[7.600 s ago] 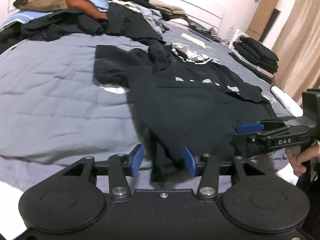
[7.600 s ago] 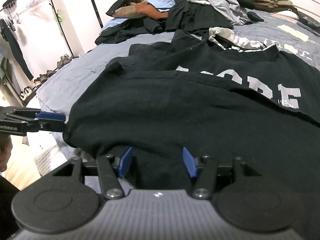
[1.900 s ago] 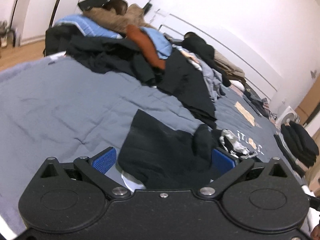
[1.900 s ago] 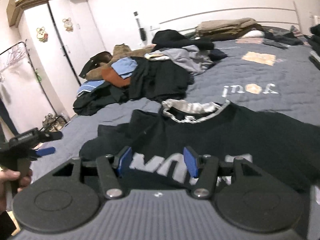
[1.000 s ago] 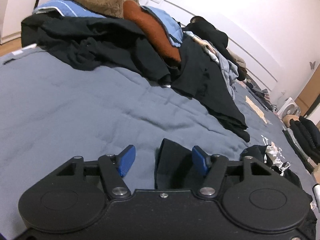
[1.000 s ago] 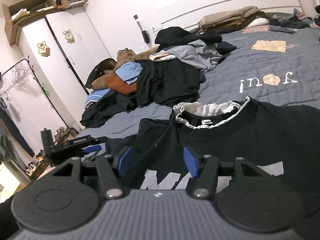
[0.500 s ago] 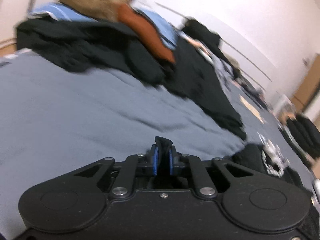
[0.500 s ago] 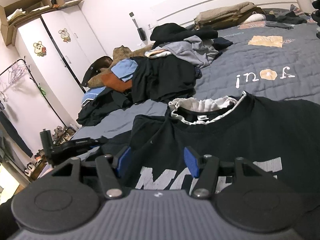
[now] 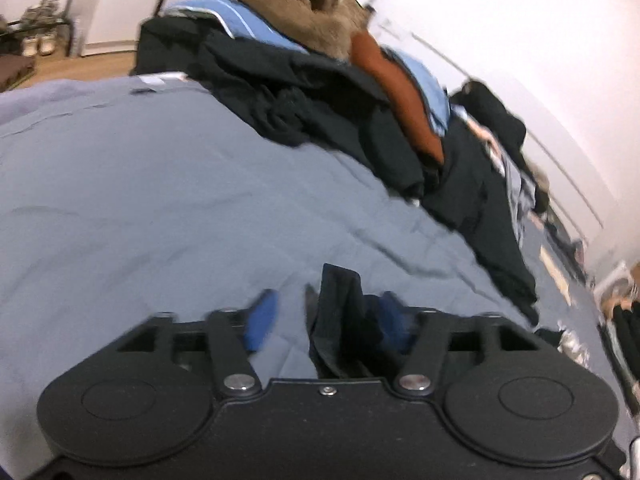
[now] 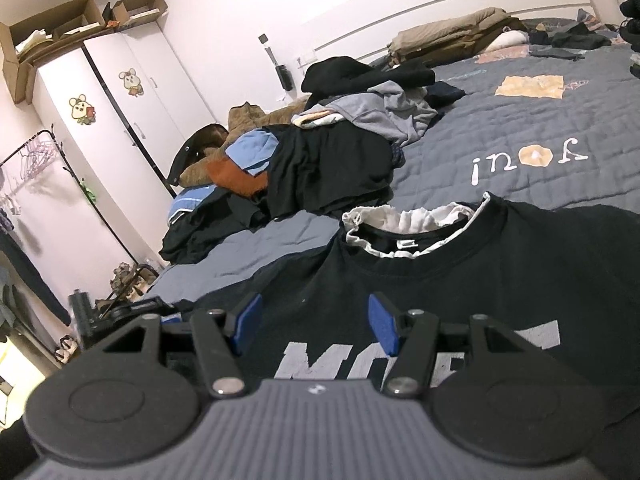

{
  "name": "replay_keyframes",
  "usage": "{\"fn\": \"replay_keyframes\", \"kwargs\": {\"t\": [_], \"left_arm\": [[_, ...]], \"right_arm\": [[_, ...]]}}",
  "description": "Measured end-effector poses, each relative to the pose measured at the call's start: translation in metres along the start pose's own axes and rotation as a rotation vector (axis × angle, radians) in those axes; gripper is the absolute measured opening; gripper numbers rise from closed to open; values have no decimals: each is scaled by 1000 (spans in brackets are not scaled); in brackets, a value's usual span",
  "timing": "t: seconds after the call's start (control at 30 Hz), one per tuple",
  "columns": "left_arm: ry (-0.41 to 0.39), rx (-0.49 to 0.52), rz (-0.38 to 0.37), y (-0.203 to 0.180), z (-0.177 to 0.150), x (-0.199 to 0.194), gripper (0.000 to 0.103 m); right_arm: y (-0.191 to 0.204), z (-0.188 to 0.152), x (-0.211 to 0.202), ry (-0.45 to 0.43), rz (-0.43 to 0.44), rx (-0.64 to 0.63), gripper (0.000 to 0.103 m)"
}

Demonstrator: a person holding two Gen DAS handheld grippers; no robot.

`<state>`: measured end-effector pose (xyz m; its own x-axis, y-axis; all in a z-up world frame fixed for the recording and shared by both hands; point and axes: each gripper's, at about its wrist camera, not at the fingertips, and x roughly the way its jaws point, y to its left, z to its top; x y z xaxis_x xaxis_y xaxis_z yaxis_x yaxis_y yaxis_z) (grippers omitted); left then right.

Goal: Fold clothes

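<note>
A black T-shirt (image 10: 500, 280) with grey lettering and a white inner collar lies flat on the grey quilt (image 9: 160, 200). My right gripper (image 10: 314, 322) hovers open just over its chest print, with nothing between the blue pads. The edge of the shirt's sleeve (image 9: 340, 320) stands up between the jaws of my left gripper (image 9: 328, 314), which are opening. The fabric leans toward the right pad (image 9: 394, 316), and the left pad is clear of it. In the right wrist view the left gripper (image 10: 168, 316) sits low at the shirt's left edge.
A heap of unfolded clothes (image 9: 320, 92) in black, blue, brown and rust runs along the far side of the bed (image 10: 328, 160). Folded items (image 10: 452, 32) lie by the headboard. A white wardrobe (image 10: 120, 100) and a clothes rack (image 10: 40, 160) stand left of the bed.
Half a second ago the left jaws were pinched on the sleeve edge; now they stand apart with the fabric loose between them, and the left gripper has shifted and rolled. The right gripper has not moved.
</note>
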<state>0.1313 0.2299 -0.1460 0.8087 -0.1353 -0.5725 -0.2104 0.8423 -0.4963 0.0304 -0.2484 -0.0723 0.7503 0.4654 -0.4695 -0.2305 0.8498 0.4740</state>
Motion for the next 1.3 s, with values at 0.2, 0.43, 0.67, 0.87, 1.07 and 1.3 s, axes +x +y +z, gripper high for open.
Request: {"fn": "replay_keyframes", "kwargs": {"t": [0.2, 0.43, 0.67, 0.87, 1.07, 1.3], "left_arm": [[22, -125, -32, 0, -19, -37, 69], [46, -185, -31, 4, -47, -62, 71], [78, -301, -100, 12, -60, -55, 57], [110, -316, -96, 11, -70, -35, 35], [68, -283, -67, 6, -66, -43, 13], [69, -164, -7, -9, -56, -73, 9]], "right_arm": [[10, -1, -1, 14, 38, -8, 58], [30, -4, -4, 38, 105, -50, 59], [45, -14, 2, 77, 130, -83, 59], [49, -20, 7, 101, 125, -93, 60], [51, -23, 10, 111, 123, -101, 61], [54, -26, 11, 132, 166, -89, 61]]}}
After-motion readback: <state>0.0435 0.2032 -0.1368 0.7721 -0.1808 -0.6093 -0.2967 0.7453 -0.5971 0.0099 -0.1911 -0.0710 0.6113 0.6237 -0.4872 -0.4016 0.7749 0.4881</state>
